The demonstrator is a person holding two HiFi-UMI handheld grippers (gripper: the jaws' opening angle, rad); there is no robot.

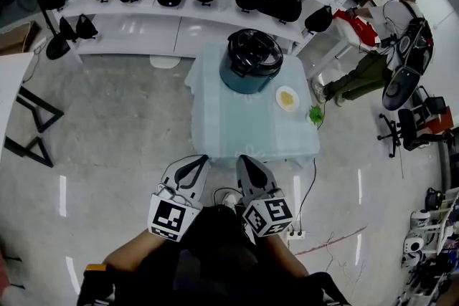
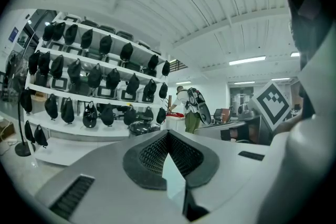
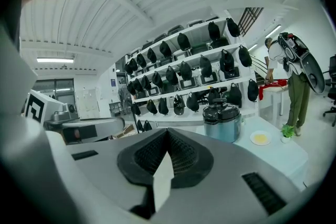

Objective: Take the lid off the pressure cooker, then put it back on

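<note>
Pressure cooker (image 1: 250,61), lid on, upper centre on desk (image 1: 237,132); left tongs (image 1: 195,161) and right tongs (image 1: 246,161), lower centre, both closed, empty.

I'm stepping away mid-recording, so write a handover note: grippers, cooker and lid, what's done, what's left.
Left gripper: shut, empty, held low, short of the table.
Right gripper: shut, empty, beside it.
Pressure cooker: far end of the table, lid on it; plate and small plant to its right in the head view.
Done: nothing evident; neither gripper touches the cooker.
Left: reach the cooker, lift the lid off, put it back on.
</note>
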